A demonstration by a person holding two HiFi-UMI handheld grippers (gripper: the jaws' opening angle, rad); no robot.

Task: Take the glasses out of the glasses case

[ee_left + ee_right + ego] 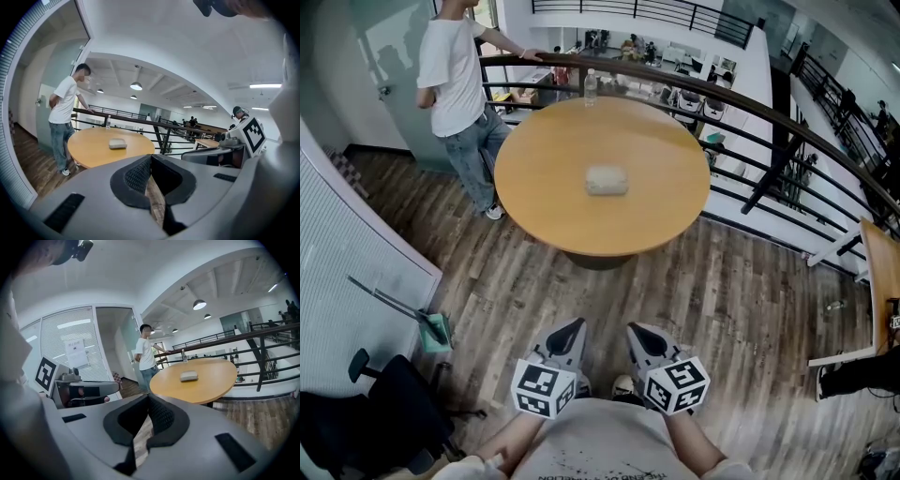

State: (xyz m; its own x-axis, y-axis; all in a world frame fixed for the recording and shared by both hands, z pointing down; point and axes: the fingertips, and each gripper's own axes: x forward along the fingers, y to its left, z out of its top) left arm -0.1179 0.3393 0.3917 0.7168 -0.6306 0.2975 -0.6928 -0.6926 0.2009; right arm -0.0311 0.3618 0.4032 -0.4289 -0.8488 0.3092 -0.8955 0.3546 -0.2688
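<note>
Office building, upper mezzanine level.
- Curved black metal railing with wooden handrail [750,105] edges floor; beyond it, lower open-plan level with rows of desks [680,58], people small in distance.
- Glass partition wall with white slatted blinds [347,253]; white paper notice [76,352] on it.
- Black swivel office chair [384,412].
- Round light-wood meeting table [553,192] on grey-brown wood-plank floor [722,309].
- Round pendant ceiling lamps [136,86], white ceiling.
</note>
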